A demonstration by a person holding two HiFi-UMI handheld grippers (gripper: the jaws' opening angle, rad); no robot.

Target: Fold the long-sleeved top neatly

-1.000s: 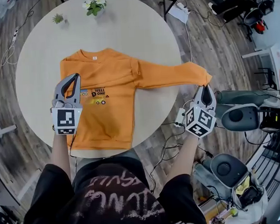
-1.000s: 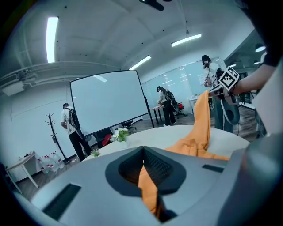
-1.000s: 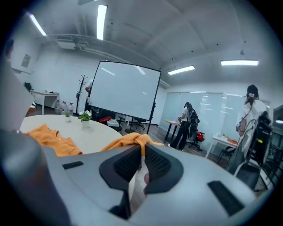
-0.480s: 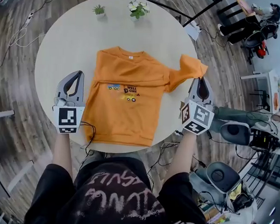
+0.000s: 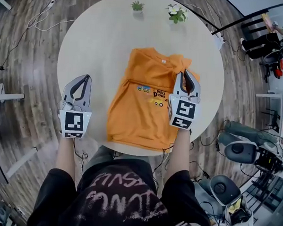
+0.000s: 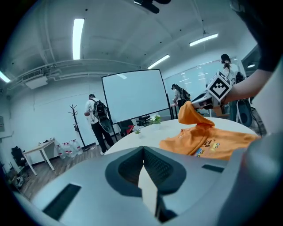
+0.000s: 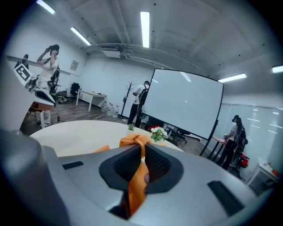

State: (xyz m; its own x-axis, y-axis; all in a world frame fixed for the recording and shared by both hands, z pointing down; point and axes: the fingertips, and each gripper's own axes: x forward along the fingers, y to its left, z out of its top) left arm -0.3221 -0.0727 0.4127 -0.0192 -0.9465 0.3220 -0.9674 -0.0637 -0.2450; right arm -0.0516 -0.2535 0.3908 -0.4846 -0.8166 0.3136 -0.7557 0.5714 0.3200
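The orange long-sleeved top [image 5: 143,110] lies on the round table [image 5: 105,46], chest print up. Its right sleeve [image 5: 179,65] is drawn in over the body. My right gripper [image 5: 185,73] is shut on that sleeve's end above the top's right shoulder. In the right gripper view the orange cloth [image 7: 134,181] runs between the closed jaws and bunches just beyond them. My left gripper [image 5: 86,79] is shut and empty over bare table, left of the top and apart from it. In the left gripper view the top [image 6: 208,141] lies to the right, with the lifted sleeve [image 6: 192,115] above it.
Two small potted plants [image 5: 137,5] [image 5: 176,13] stand at the table's far edge. Office chairs [image 5: 243,149] and cables [image 5: 181,155] sit on the floor to the right. People stand by a projection screen [image 6: 132,95] in the background.
My right gripper has carried the stretched-out sleeve leftward, from off the table's right side onto the top's body. My left gripper has moved off the top's left edge onto bare table.
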